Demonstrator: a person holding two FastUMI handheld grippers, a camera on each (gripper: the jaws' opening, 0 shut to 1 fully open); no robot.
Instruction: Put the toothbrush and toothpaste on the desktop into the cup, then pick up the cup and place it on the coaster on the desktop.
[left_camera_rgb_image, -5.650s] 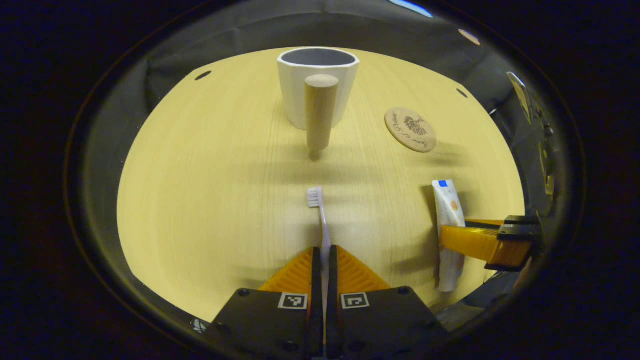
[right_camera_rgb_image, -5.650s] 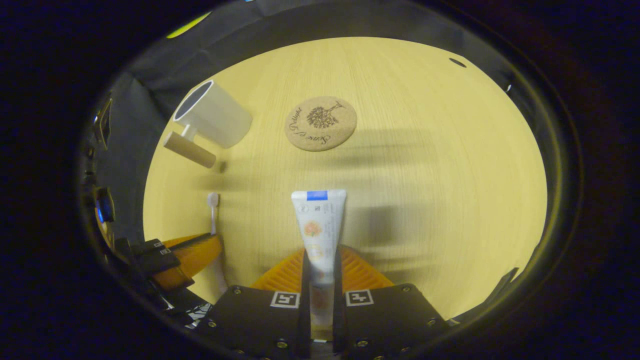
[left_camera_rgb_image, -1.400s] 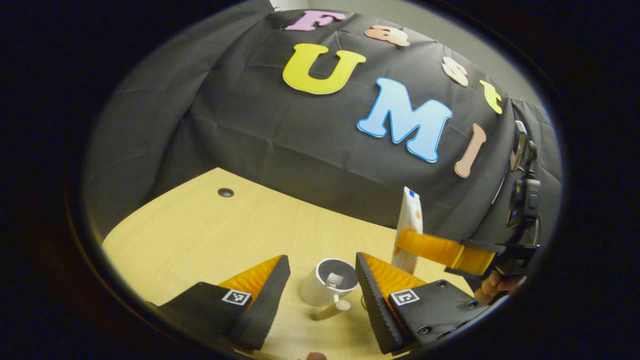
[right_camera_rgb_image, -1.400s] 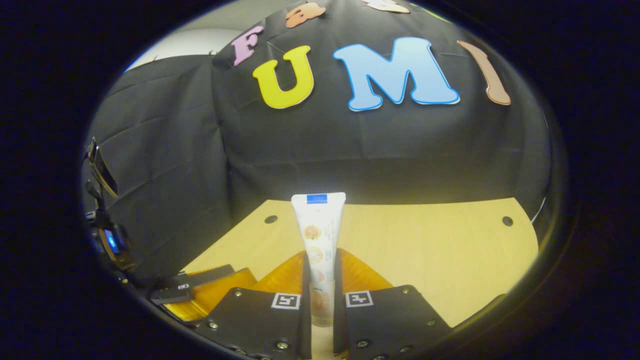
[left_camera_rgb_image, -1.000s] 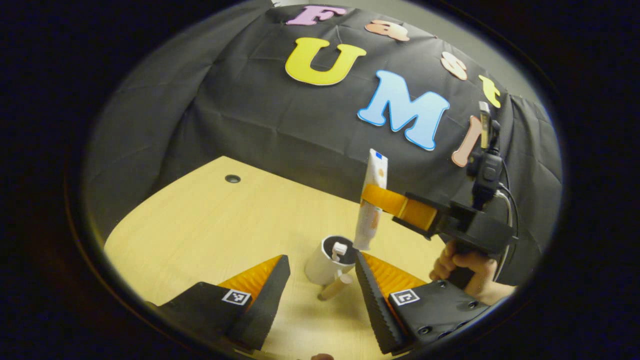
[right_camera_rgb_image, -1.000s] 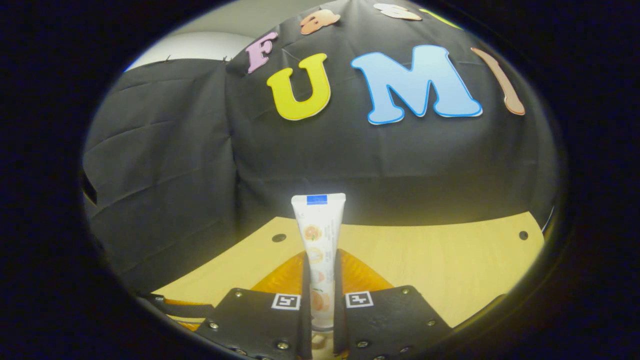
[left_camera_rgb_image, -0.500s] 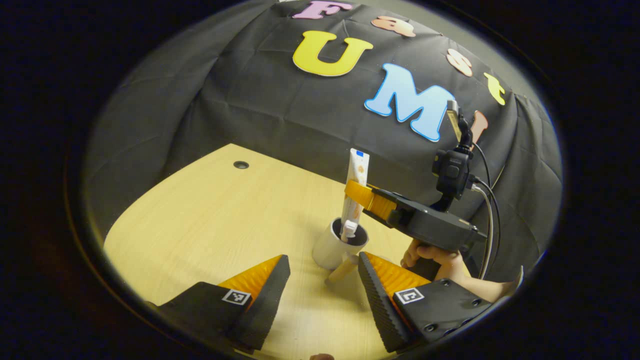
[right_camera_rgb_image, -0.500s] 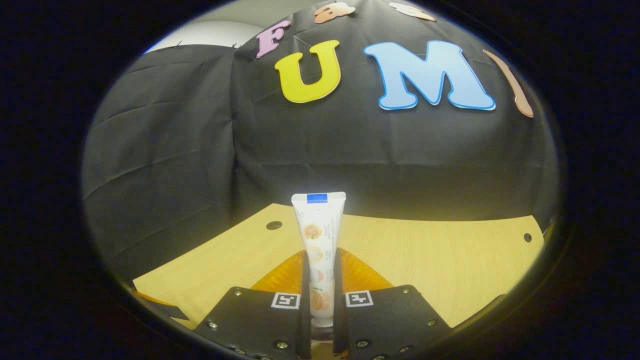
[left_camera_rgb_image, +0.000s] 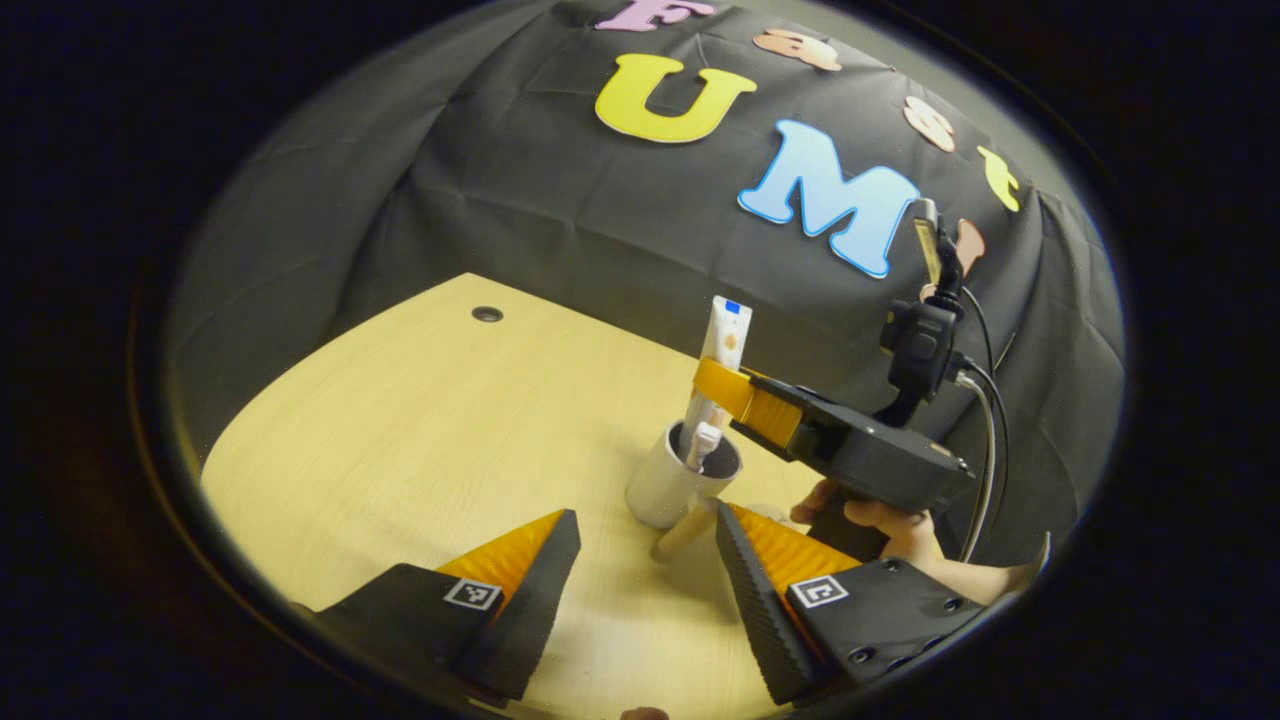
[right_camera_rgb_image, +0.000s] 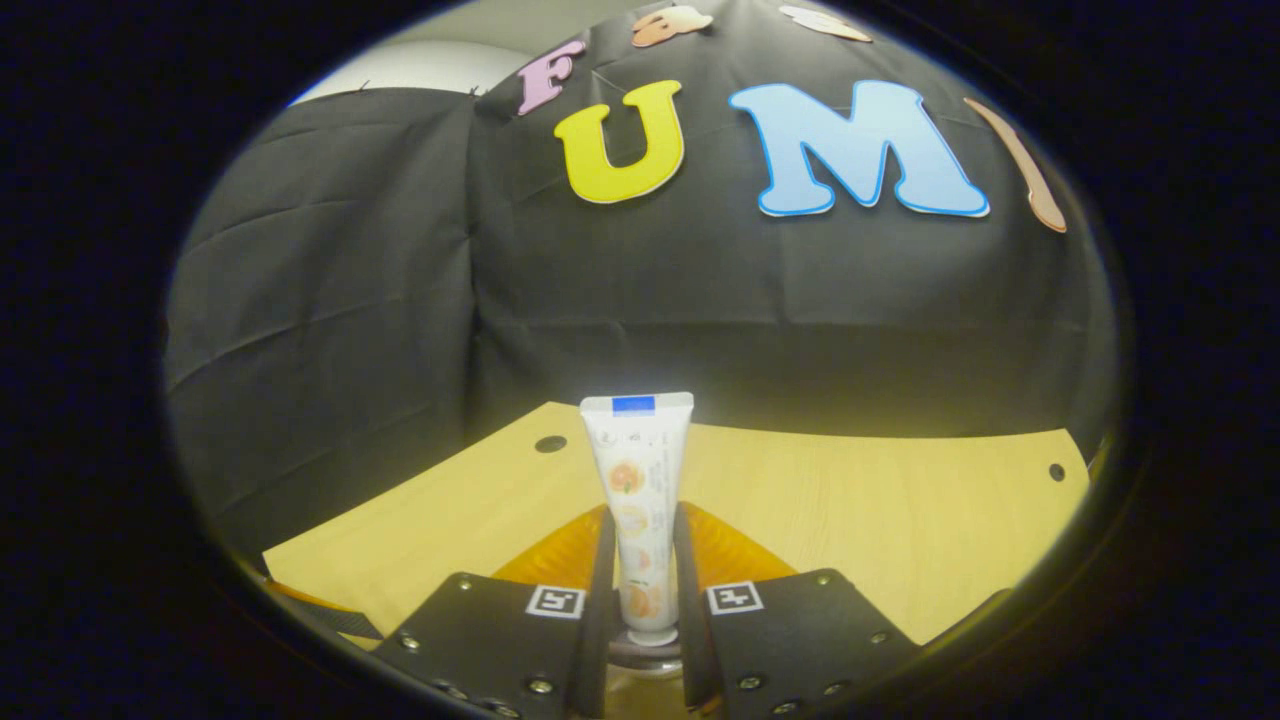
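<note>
A pale wooden tabletop (left_camera_rgb_image: 420, 420) with a fine straight grain takes up the lower part of the booth. A small dark round hole (left_camera_rgb_image: 487, 314) sits near its far left corner in the left gripper view. The right gripper view shows two such holes near the far edge, one to the left (right_camera_rgb_image: 550, 443) and one well apart to the right (right_camera_rgb_image: 1057, 471). Black cloth (left_camera_rgb_image: 560, 230) hangs behind the table, creased in long folds. Above its top edge a strip of plain light wall (right_camera_rgb_image: 430, 60) shows.
</note>
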